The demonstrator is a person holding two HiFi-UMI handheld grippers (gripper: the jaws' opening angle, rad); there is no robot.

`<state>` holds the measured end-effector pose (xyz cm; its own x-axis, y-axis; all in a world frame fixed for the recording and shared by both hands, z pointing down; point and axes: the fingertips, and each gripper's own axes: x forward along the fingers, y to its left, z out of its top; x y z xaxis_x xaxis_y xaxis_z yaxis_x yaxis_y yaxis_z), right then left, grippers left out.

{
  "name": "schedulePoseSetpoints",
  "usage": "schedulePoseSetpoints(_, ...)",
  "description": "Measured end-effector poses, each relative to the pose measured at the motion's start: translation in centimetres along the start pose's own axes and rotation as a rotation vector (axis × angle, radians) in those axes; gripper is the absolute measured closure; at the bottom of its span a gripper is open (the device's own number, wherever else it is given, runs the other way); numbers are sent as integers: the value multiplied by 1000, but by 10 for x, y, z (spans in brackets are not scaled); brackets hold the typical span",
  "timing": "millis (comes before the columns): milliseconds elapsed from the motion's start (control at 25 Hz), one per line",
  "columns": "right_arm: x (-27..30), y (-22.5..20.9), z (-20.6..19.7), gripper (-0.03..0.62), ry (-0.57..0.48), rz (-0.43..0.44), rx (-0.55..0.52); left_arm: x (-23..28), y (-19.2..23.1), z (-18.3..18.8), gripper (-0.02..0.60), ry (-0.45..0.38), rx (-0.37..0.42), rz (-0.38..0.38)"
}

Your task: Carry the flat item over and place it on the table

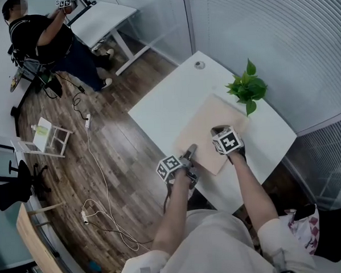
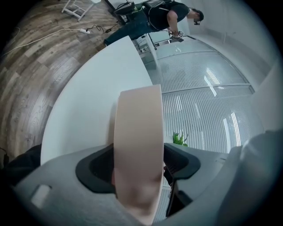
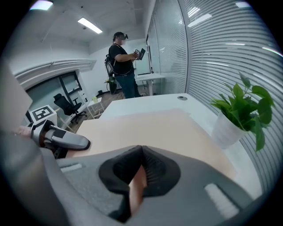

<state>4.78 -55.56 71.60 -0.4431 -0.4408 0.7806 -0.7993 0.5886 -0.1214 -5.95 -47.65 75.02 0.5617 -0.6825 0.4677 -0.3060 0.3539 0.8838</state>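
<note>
A flat beige board (image 1: 204, 131) lies on the white table (image 1: 168, 99), just in front of a potted plant (image 1: 248, 89). My left gripper (image 1: 191, 152) is at the board's near left corner. In the left gripper view the board (image 2: 137, 132) runs edge-on between the jaws, which stand wide and do not press on it. My right gripper (image 1: 220, 131) is at the board's near edge, close to the plant. In the right gripper view its pads (image 3: 150, 170) are clamped on the edge of the board (image 3: 146, 128), and the left gripper (image 3: 57, 139) shows at the left.
The plant's white pot (image 3: 227, 130) stands right beside the board's far corner. A person (image 1: 39, 31) stands at another white desk (image 1: 104, 16) across the wood floor. Cables (image 1: 99, 182) trail over the floor. Glass walls with blinds close off the table's far side.
</note>
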Motion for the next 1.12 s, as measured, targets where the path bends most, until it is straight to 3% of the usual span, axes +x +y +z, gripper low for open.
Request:
schedulePoseSetpoints(280,4,3,-2,592,1,-4,-13,-5,8,0,256,5,-17,8)
schedulePoseSetpoints(440,7,4,-7,592,1,-27,-19,-11,18,-4,256,-23,-26,52)
schedulePoseSetpoints(760,10,15,-7,592,-19,-59,-44,-26,25,-3,298,-41,-20,63)
schedulePoseSetpoints(960,16,6,-11,592,-26,-91,-41,-28,11,2,316,-73,36,11)
schedulePoseSetpoints(1120,12,8,-9,592,-22,-42,-24,-45,-11,19,316,-174,90,-128)
